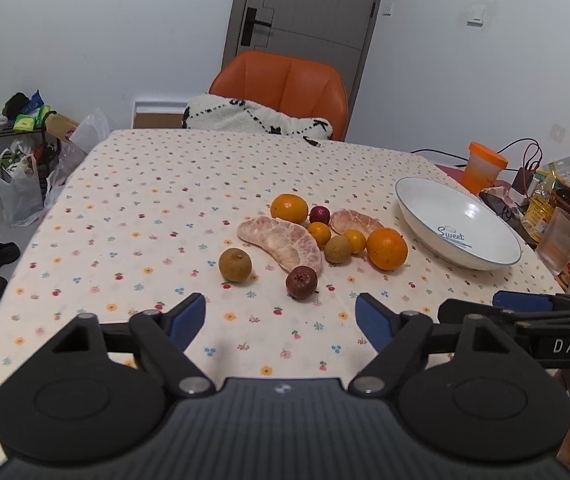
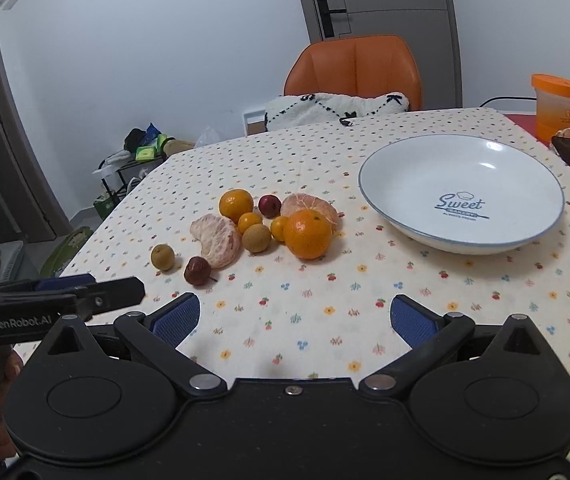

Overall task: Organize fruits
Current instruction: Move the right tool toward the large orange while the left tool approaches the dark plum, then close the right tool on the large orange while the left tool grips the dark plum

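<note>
"Sweet" on white plate (image 2: 461, 168), "DAS" on right hand-held gripper (image 1: 525, 308), "GenRobot.AI" on left hand-held gripper (image 2: 97, 292)

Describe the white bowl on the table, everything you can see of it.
The bowl is wide, shallow and glossy white, ceramic by its look, with a thin blue line around the rim. Blue lettering inside reads "Sweet", with smaller print beneath that is too small to read. It stands upright and holds nothing, on the flowered tablecloth to the right of the fruit, apart from the nearest orange. Neither hand-held gripper touches it.
</note>
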Available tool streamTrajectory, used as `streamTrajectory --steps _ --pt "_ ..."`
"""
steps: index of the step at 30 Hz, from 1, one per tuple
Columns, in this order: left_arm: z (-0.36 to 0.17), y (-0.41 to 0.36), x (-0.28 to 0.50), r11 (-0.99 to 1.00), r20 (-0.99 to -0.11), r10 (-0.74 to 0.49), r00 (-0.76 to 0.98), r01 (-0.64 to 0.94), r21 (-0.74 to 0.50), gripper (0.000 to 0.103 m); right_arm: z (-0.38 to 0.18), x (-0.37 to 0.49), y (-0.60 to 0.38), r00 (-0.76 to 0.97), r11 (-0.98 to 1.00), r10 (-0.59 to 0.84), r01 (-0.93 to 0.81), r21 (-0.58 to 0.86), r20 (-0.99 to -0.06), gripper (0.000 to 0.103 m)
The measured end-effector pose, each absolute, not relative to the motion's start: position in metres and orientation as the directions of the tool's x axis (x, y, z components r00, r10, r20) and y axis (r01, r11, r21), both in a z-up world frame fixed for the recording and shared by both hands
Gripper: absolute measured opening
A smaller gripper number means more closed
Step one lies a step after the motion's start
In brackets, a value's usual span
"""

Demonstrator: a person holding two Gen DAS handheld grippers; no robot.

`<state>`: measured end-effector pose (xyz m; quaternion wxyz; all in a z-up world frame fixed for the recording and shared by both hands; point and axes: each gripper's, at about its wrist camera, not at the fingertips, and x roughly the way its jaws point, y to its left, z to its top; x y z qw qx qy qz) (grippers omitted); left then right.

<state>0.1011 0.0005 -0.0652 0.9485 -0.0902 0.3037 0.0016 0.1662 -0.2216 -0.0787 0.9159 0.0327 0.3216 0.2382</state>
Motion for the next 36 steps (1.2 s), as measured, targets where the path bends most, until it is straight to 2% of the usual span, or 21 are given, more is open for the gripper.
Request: streamTrajectory --steps 7,11,18,29,33,36 --pt "-0.073 -0.001 0.120 0.981 -0.604 -0.063 0.794 -0.062 -0.184 0.069 -0.081 0.184 -0.221 0.680 0.879 0.470 -0.415 0.233 -0.562 0.101" --pt "-0.076 -0.004 0.129 0.980 -0.615 -0.069 0.785 -0.061 -0.188 0.066 -0.082 0.193 -0.220 0.679 0.878 0.471 -0.418 0.231 -0.563 0.095" --pt "-0.083 -0.007 0.144 0.978 -0.638 -0.086 0.765 -0.057 -0.200 0.054 -0.086 0.209 -0.221 0.666 0.876 0.476 -0.413 0.247 -0.574 0.079" --pt "-0.092 -0.007 0.164 0.977 -0.654 -0.085 0.751 -0.065 -0.202 0.043 -0.095 0.232 -0.213 0.640 0.874 0.478 -0.413 0.255 -0.602 0.066" --pt "-0.093 -0.005 0.171 0.976 -0.653 -0.079 0.753 -0.075 -0.205 0.022 -0.099 0.241 -0.207 0.626 0.874 0.477 -0.410 0.260 -0.617 0.059" --pt "-0.092 -0.002 0.172 0.971 -0.651 -0.086 0.754 -0.083 -0.224 0.022 -0.100 0.247 -0.204 0.625 0.875 0.477 -0.405 0.266 -0.618 0.057"
